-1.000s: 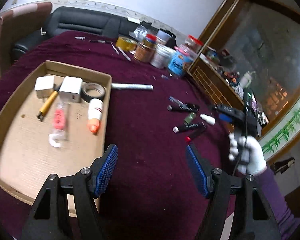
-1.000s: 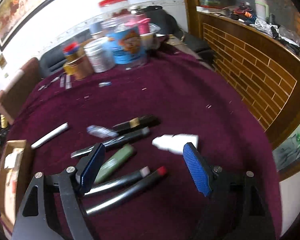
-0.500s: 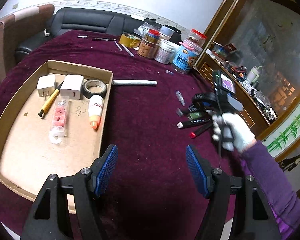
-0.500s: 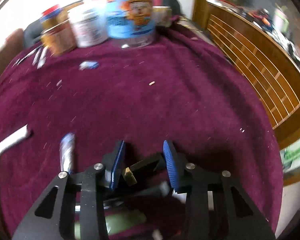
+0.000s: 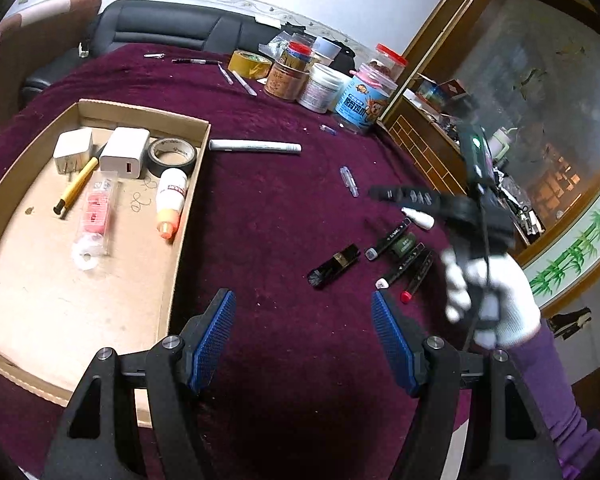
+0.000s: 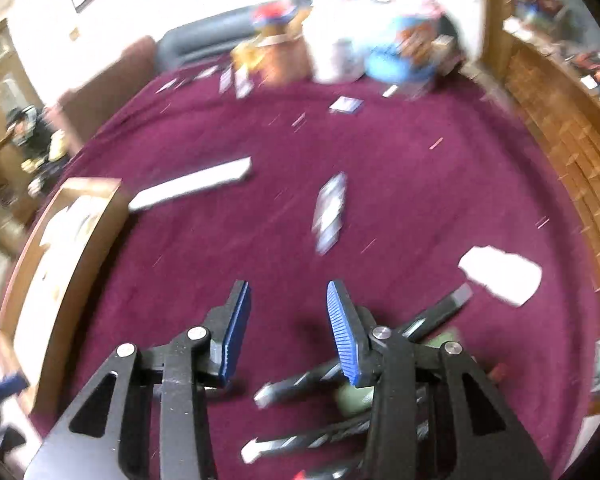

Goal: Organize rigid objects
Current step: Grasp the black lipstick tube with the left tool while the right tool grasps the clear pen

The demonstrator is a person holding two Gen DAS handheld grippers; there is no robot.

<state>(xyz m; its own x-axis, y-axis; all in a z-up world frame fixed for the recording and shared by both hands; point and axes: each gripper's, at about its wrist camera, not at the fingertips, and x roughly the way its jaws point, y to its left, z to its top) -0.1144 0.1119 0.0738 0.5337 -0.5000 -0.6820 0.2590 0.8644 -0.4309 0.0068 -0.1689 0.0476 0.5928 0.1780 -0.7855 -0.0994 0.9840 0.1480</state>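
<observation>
A cardboard tray (image 5: 188, 208) on the left holds two white chargers, a black tape roll, a glue bottle and small items. My left gripper (image 5: 302, 294) hovers open over bare maroon cloth beside it. A black piece with a gold band (image 5: 334, 266) lies alone on the cloth. To its right is a cluster of markers (image 5: 404, 252) and a small white bottle (image 5: 418, 218). A gloved hand holds my right gripper (image 5: 404, 196) above them. In the blurred right wrist view, the right gripper (image 6: 287, 283) shows a narrow gap with nothing in it; the markers (image 6: 300, 384) lie below its fingers.
A white pen (image 5: 256, 146) and a clear cap (image 5: 349, 180) lie mid-table. Jars and tubs (image 5: 324, 80) and a yellow tape roll (image 5: 250, 64) crowd the far edge. A wooden counter (image 5: 424, 148) borders the right side, a black sofa the back.
The right gripper closed on the gold-banded black piece, then swung left. The piece now lies on the cloth left of the markers, and the jaws are empty. The left gripper stayed put.
</observation>
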